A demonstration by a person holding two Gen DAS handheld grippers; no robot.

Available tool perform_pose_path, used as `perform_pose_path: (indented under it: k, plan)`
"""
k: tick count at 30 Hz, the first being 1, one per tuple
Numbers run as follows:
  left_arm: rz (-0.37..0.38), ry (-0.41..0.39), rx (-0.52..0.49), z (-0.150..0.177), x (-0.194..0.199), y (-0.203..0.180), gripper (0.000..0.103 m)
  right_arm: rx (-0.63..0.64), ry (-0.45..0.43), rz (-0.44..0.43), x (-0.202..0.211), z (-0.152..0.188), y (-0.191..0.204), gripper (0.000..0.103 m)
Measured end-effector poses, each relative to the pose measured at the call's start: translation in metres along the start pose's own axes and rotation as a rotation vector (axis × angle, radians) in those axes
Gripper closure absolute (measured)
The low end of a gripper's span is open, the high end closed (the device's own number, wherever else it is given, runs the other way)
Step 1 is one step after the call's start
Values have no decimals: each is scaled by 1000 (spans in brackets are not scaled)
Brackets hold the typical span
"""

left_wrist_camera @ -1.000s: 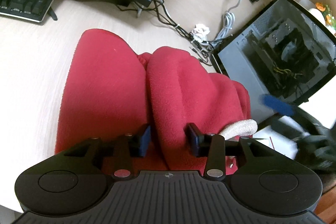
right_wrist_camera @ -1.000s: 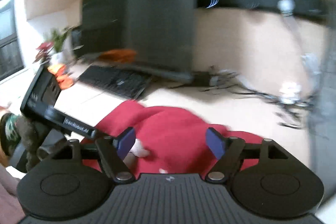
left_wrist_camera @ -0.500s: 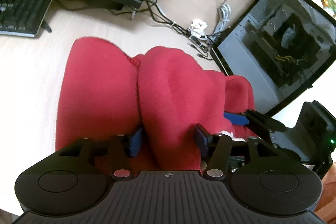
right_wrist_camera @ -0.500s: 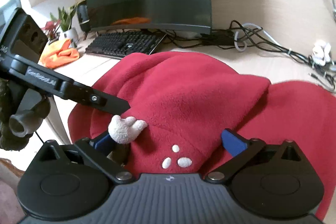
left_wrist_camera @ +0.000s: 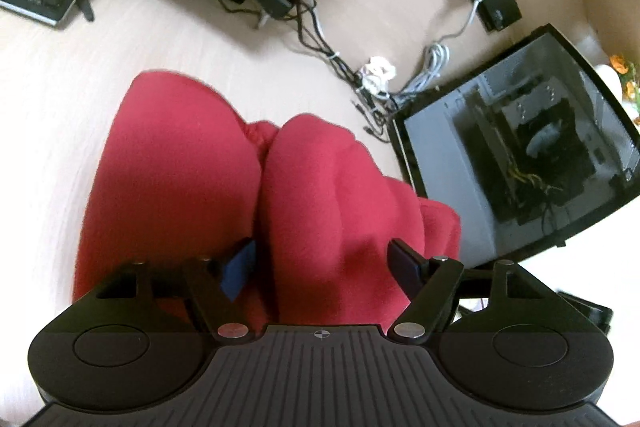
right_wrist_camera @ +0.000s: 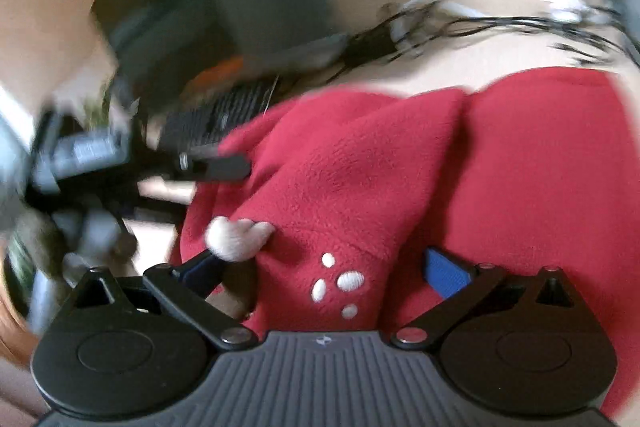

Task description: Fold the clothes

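Red fleece garment (left_wrist_camera: 192,187): bunched in two humps on my pale wooden desk (left_wrist_camera: 48,99), frame centre.
My left gripper (left_wrist_camera: 322,267): fingers spread wide, straddling the right hump.
My right gripper (right_wrist_camera: 324,267): spread, astride a fold by a white fleece paw (right_wrist_camera: 236,237).
Glass-sided computer case (left_wrist_camera: 520,155): right of garment.

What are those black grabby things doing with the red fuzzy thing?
A person is folding a red fleece garment on a pale wooden desk using two handheld tongs. The left tongs are open around a raised fold of the fleece. The right tongs are open too, straddling the part with small white embroidered spots and a white fluffy paw. Neither is pinching yet. The right view is blurry.
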State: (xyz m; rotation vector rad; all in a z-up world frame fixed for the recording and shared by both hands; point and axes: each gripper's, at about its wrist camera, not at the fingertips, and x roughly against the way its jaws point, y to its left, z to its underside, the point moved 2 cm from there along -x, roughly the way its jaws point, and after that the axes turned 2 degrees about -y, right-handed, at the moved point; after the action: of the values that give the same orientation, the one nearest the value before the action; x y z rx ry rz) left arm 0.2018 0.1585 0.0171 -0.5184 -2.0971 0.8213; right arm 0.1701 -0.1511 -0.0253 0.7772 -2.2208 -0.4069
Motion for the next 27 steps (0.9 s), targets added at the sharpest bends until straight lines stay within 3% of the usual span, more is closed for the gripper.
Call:
perform_pose_path:
  k: [3, 4, 5, 6, 7, 10, 11, 12, 13, 16, 19, 21, 23, 25, 27]
  plan:
    - [37, -10, 20, -4, 3, 2, 32, 43, -73, 103, 38, 9, 0, 0]
    - [57, -6, 46, -4, 2, 5, 33, 58, -98, 137, 51, 12, 0, 4]
    - [66, -3, 65, -4, 1, 8, 37, 73, -123, 172, 64, 15, 0, 14]
    - [61, 2, 75, -3, -1, 9, 44, 61, -111, 171, 68, 21, -1, 19]
    - [55, 6, 84, -2, -3, 11, 47, 22, -91, 140, 67, 28, -4, 28]
    - [43, 26, 103, 1, -7, 15, 58, -60, -29, 41, 57, 47, -6, 37]
    - [46, 29, 108, 1, -8, 14, 62, -63, -14, 14, 51, 50, -1, 45]
    - [64, 17, 97, -2, -5, 10, 73, -66, 1, -14, 44, 52, 3, 53]
    - [82, 4, 86, -4, -3, 5, 76, -36, -5, -27, 42, 47, 11, 64]
    - [131, -42, 53, -13, 9, -8, 77, 56, -66, -62, 48, 25, 36, 82]
    - [150, -87, 22, -19, 25, -15, 77, 156, -191, -72, 80, -6, 56, 82]
    - [124, -63, 17, -11, 25, -8, 74, 247, -184, -22, 91, -11, 56, 82]
    - [70, -12, 11, 6, 17, 3, 72, 270, -68, 43, 77, 4, 41, 82]
    - [7, 36, 0, 24, 9, 13, 62, 282, 44, 108, 59, 26, 25, 82]
    - [22, 41, -4, 28, 13, 15, 60, 286, 118, 151, 44, 49, 11, 77]
